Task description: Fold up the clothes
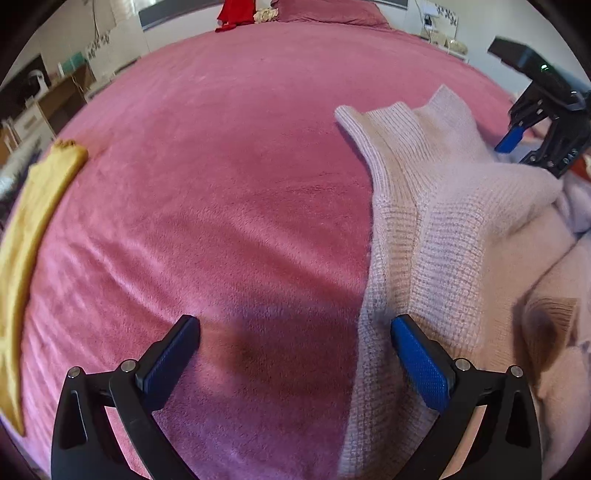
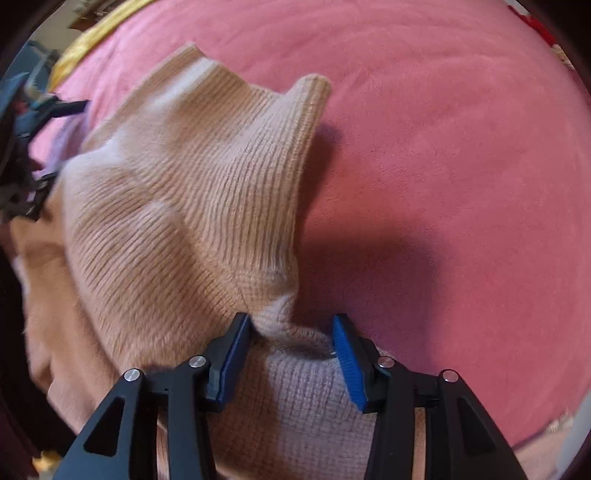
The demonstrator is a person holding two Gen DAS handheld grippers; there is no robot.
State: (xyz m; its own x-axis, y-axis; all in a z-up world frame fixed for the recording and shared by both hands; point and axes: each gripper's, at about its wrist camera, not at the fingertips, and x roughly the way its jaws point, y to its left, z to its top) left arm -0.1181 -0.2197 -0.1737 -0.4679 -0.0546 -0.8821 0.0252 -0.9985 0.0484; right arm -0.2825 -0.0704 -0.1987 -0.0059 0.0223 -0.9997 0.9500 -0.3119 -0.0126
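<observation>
A pale pink ribbed knit sweater (image 1: 436,206) lies bunched on a pink fleece bed cover (image 1: 221,184), at the right of the left wrist view. My left gripper (image 1: 295,328) is open and empty, just above the cover; its right finger (image 1: 417,354) touches the sweater's left edge. In the right wrist view the sweater (image 2: 184,192) rises in a fold. My right gripper (image 2: 291,332) has its jaws partly apart with a bunch of knit between them; the pads do not visibly press it. The right gripper also shows in the left wrist view (image 1: 539,122), at the sweater's far side.
A yellow garment (image 1: 33,229) lies along the cover's left edge, and shows in the right wrist view (image 2: 92,37). A red garment (image 1: 236,14) and a pillow (image 1: 328,11) sit at the bed's far end. Desk and shelves (image 1: 48,99) stand at left.
</observation>
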